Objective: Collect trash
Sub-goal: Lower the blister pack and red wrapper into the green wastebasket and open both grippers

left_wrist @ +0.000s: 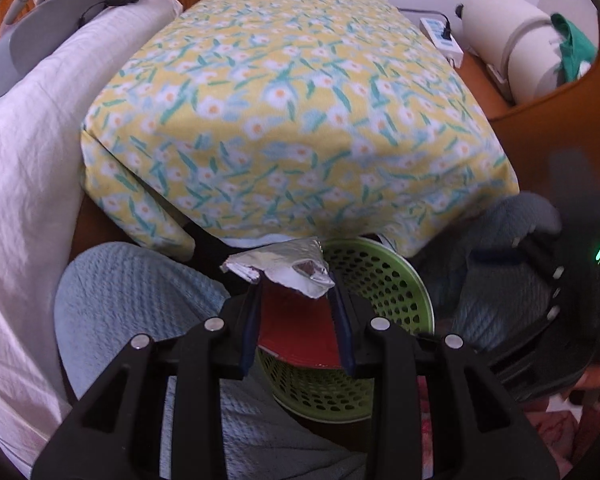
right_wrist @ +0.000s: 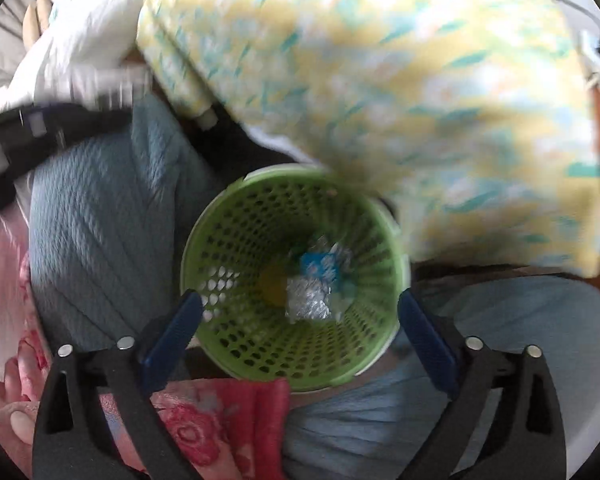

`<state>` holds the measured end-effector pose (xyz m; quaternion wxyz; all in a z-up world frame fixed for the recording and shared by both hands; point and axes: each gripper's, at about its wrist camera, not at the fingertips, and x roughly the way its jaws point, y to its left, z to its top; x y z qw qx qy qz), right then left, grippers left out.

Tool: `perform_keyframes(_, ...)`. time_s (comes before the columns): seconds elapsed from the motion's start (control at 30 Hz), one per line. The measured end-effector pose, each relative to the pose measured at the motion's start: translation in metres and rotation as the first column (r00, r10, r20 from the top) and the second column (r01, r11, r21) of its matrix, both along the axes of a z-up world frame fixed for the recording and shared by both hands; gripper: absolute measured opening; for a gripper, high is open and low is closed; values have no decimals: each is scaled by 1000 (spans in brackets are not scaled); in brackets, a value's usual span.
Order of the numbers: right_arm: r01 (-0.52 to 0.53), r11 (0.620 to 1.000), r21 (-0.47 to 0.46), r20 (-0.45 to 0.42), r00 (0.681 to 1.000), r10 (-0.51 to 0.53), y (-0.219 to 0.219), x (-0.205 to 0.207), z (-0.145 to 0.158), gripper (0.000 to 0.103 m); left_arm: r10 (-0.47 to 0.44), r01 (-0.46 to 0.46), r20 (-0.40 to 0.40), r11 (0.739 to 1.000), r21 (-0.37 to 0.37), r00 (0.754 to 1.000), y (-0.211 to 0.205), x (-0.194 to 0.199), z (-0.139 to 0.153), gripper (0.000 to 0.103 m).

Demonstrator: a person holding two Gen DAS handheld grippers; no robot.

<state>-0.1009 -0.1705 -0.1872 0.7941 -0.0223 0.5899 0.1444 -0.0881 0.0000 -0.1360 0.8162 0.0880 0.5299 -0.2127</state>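
Two jaws over basket (right_wrist: 236,240) rim, wrapper (left_wrist: 296,300) gripped

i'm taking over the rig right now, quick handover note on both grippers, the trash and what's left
Left gripper: shut on a red wrapper with a silver foil lining, held above the green basket.
Right gripper: open and empty, over the basket mouth.
Basket: on the floor between the person's knees, by the flowered tablecloth. A blue and silver wrapper already lies at the bottom.
Done: one piece binned.
Left: drop the red wrapper in. No other trash shows in these views.
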Motion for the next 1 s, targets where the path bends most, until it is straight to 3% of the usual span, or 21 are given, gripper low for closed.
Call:
perform_keyframes(0.23, 81, 996, -30, 65, 995, -79, -31, -10, 27, 100, -90, 96, -132, 994, 42, 987, -21, -11, -44, 33)
perform_keyframes(0.33, 101, 995, -28, 71, 993, -99, -43, -2, 29, 100, -107, 117, -174, 992, 50, 979, -28, -16, -58, 42)
perform_keyframes(0.37, 106, 994, -25, 70, 992, -104, -47, -2, 30, 100, -115, 126, -185, 991, 49, 976, -29, -17, -60, 51)
perform_keyframes(0.4, 111, 994, -20, 69, 992, -109, -50, -1, 29, 100, -116, 127, -184, 991, 52, 976, -30, -18, -60, 64)
perform_keyframes(0.5, 126, 992, -3, 61, 990, -125, -59, 2, 29, 100, -127, 137, -147, 988, 65, 981, -32, -23, -56, 81)
perform_keyframes(0.7, 135, 991, -2, 58, 989, -135, -61, 5, 24, 100, -118, 126, -126, 990, 58, 985, -31, -19, -46, 90)
perform_keyframes(1.0, 142, 990, 4, 55, 988, -142, -60, 5, 24, 100, -73, 79, -104, 995, 54, 992, -25, -12, -37, 92)
